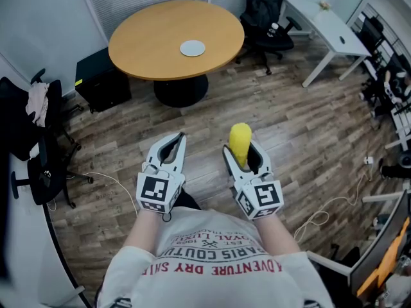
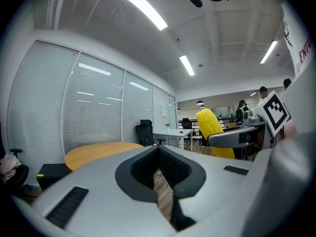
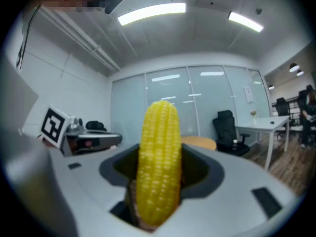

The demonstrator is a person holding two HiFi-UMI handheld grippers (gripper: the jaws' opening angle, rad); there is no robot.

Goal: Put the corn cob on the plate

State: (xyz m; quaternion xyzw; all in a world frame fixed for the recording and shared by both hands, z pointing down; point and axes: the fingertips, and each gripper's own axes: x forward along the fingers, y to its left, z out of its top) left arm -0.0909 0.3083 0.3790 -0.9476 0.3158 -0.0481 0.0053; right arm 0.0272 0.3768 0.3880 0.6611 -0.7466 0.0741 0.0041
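Observation:
A yellow corn cob (image 1: 240, 144) (image 3: 158, 164) stands upright between the jaws of my right gripper (image 1: 243, 155), which is shut on it; the cob's tip pokes out past the jaws. It also shows in the left gripper view as the corn cob (image 2: 213, 131) off to the right. My left gripper (image 1: 172, 147) is held beside it at the same height, jaws shut with nothing between them (image 2: 165, 186). A small pale round plate (image 1: 192, 48) lies near the middle of the round wooden table (image 1: 154, 37), well ahead of both grippers.
A black office chair (image 1: 264, 19) stands right of the table and a white desk (image 1: 327, 27) beyond it. A black box (image 1: 99, 79) sits left of the table. Another chair with cloth (image 1: 35, 133) is at far left. Cables (image 1: 327, 210) trail over the wood floor.

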